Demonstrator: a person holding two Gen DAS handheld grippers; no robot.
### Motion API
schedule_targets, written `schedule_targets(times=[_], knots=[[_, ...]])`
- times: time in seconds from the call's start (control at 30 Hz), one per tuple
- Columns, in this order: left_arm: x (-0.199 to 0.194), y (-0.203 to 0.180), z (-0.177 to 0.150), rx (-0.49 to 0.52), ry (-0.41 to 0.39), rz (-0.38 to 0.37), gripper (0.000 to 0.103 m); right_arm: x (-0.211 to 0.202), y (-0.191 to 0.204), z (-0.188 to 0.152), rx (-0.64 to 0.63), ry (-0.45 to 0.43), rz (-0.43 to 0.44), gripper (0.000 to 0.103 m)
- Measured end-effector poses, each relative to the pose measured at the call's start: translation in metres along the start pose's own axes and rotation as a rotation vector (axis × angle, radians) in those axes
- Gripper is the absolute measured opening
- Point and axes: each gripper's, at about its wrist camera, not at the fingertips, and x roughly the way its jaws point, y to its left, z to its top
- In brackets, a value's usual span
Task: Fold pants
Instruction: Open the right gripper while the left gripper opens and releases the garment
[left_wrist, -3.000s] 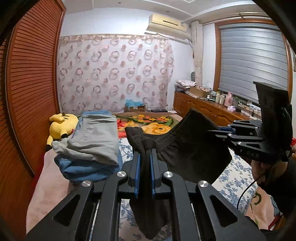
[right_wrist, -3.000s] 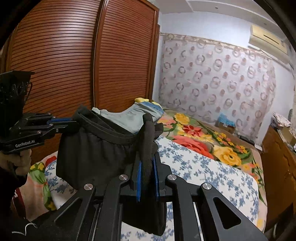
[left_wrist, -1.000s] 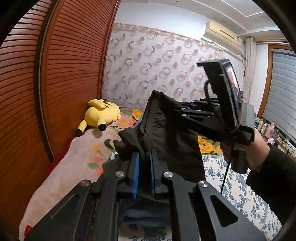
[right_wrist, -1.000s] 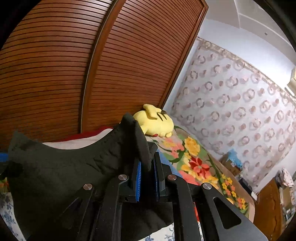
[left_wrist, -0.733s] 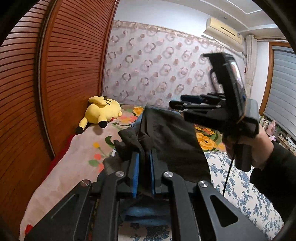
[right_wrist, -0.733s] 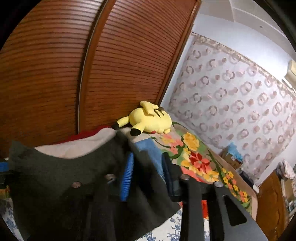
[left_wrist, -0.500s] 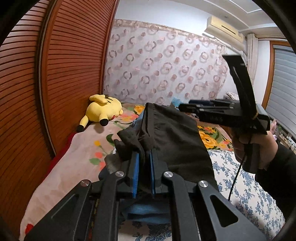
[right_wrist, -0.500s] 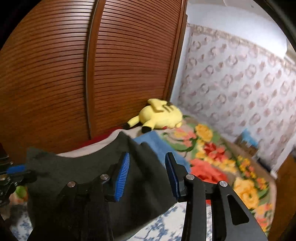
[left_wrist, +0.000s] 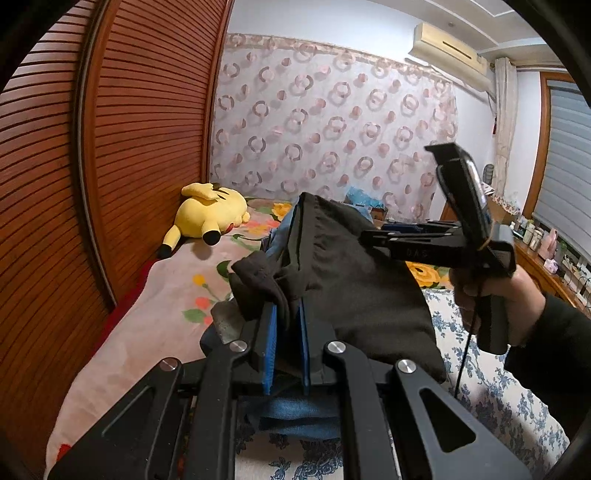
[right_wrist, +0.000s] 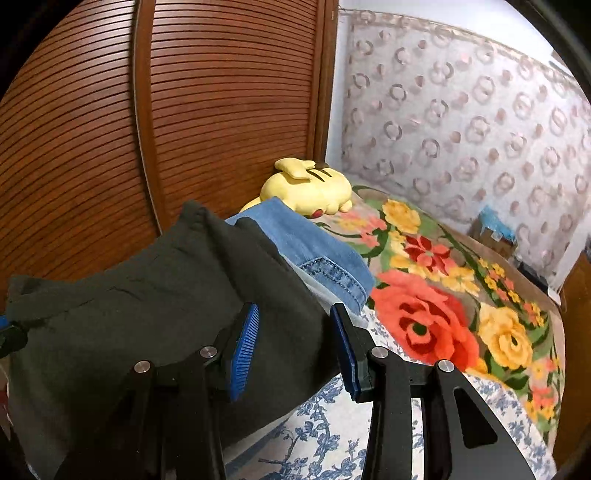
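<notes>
- The black pants (right_wrist: 155, 295), already folded into a compact bundle, lie draped on a pile of folded clothes at the wardrobe side of the bed (right_wrist: 369, 424); blue jeans (right_wrist: 317, 254) show beneath them.
- The left gripper (left_wrist: 286, 332) is clenched on a bunched corner of the pants — cloth wads out above its blue pads.
- The right gripper (right_wrist: 295, 343) has its jaws parted; the pants' edge lies between them, but neither pad presses on it, so that side is released.
- Judged step: setting the bundle down on the pile. To do it well, the left side should lower until the cloth rests flat, then let go without dragging — a pull sideways could undo the fold or shift the jeans.
- A yellow plush toy (left_wrist: 210, 214) lies further along by the wardrobe (left_wrist: 110, 147), clear of the pile.
</notes>
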Motion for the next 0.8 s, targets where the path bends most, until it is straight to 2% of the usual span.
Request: schedule_targets(times=[0.1,0.23,0.4,0.43,0.47,0.67,0.8], knots=[[-0.002,0.002,-0.001,-0.007,0.001,0.005,0.016,-0.009,0.007,0.0,0.008,-0.015,0.001,0.042],[-0.007,0.005,-0.001,-0.011,-0.006,0.011,0.028,-0.025,0.014,-0.014,0.005,-0.035,0.014,0.042],[-0.019,0.011,-0.002,-0.02,-0.027,0.012,0.058,-0.042,0.025,-0.021,0.001,-0.06,0.04,0.042],[-0.019,0.011,-0.003,-0.019,-0.025,0.026,0.079,-0.046,0.028,-0.022,-0.004,-0.065,0.043,0.042],[-0.022,0.012,-0.003,-0.018,-0.031,0.037,0.088,-0.05,0.031,-0.023,-0.01,-0.07,0.046,0.042],[-0.044,0.02,-0.005,-0.017,-0.071,0.059,0.088,-0.07,0.039,-0.036,-0.021,-0.09,0.061,0.042],[-0.049,0.019,-0.008,0.0,-0.051,0.06,0.088,-0.082,0.043,-0.044,-0.019,-0.1,0.069,0.042]])
